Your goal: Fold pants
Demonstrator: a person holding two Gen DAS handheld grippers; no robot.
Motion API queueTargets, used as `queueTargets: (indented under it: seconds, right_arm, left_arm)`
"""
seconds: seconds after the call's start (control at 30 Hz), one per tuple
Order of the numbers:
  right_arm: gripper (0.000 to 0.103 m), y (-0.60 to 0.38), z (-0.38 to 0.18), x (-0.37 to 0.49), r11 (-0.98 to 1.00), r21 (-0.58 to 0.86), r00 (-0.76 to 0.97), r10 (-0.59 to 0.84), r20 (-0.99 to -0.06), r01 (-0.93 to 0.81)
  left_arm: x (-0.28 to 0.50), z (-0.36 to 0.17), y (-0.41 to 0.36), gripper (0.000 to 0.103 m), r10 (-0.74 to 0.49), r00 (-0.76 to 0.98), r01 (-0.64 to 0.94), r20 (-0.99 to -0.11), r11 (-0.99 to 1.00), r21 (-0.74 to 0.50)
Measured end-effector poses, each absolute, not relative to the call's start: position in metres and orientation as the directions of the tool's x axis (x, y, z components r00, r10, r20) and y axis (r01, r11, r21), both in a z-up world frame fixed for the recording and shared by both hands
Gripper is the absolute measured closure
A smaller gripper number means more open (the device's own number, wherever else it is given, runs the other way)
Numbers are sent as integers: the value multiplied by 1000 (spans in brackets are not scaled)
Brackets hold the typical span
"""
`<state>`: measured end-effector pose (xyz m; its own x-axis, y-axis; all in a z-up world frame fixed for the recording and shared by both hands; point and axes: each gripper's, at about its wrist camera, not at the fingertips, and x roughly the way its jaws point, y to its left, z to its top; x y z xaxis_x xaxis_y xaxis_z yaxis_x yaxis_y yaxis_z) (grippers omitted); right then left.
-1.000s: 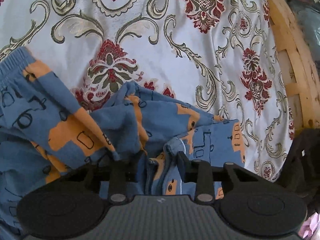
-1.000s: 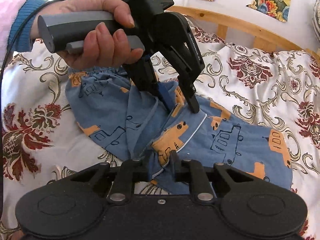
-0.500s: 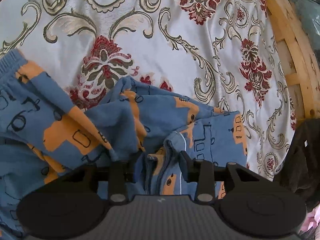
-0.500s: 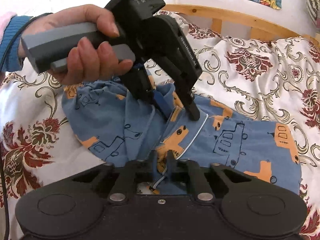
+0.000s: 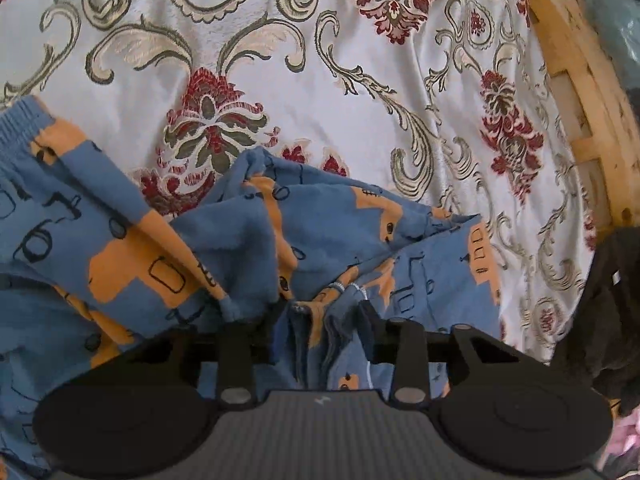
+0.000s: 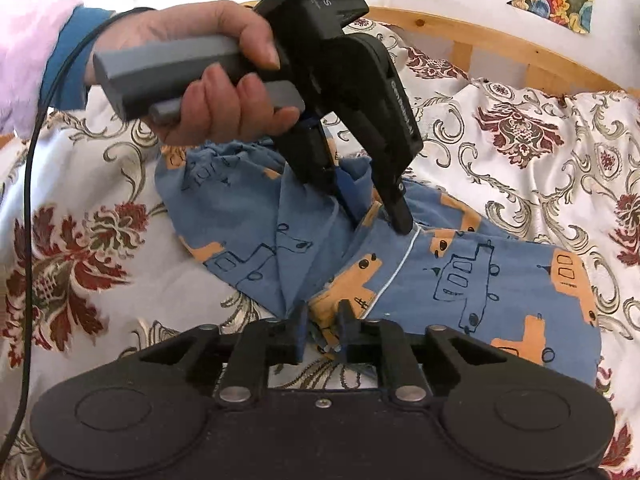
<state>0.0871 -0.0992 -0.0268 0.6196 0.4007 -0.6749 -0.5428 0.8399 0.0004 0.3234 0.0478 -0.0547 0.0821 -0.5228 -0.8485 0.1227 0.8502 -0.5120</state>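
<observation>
- Left fingers (image 5: 320,316) just narrowed, bunched pants (image 5: 328,236) fold clamped between.
- Right fingers (image 6: 322,318) just widened, pants edge between, grip unclear.
- Pants: blue, orange print, crumpled on bed (image 5: 320,60).

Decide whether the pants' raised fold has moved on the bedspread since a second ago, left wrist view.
No. The pants fold still peaks beside the same small red motifs, right of the big red flower.

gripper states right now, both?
Left gripper: jaws just closing, bunched pants between them, grip looks held.
Right gripper: jaws just reopening, pants hem between them; whether it grips cannot be told.
</observation>
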Motion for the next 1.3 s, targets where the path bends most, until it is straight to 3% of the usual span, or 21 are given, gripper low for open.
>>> queueTargets:
  seconds: [0.13,0.33,0.5,0.6,0.77,0.9,1.07,1.13,1.2,1.3]
  right_arm:
    - [82,-110,-25,91,854,101,602,439,-667,-511]
    - [79,-112,-17,101,867,129,620,441,-649,-482]
    - [71,-107,-33,110,872,134,587,423,-691,-470]
    - [63,-100,-37,106,864,83,589,406,-699,-496]
    - [64,-102,-32,103,867,79,616,411,-672,-493]
    - [59,-100,-34,105,856,56,594,402,-697,-514]
    - [56,-102,-36,104,863,83,589,407,-698,-498]
    - [52,-103,-30,101,866,73,612,408,-678,-495]
    - [39,-105,-26,98,868,57,632,402,-663,-493]
    - [38,-105,-33,99,861,57,604,400,-689,-505]
  left_arm:
    - [316,-42,40,79,-501,132,224,-855,856,-467]
    - [301,-6,32,80,-467,241,387,-850,850,-357]
    - [309,-28,27,80,-380,221,385,-898,880,-278]
    - [308,-35,36,76,-406,221,373,-887,875,-308]
    - [305,-32,48,73,-431,230,334,-873,877,-345]
    - [294,-27,46,72,-382,278,366,-881,891,-270]
    - [292,-27,47,72,-389,285,355,-876,892,-280]
    - [291,-27,47,72,-389,288,354,-875,892,-280]
    - [290,-25,49,69,-398,290,343,-870,892,-293]
    - [281,-24,58,68,-393,307,335,-867,897,-289]
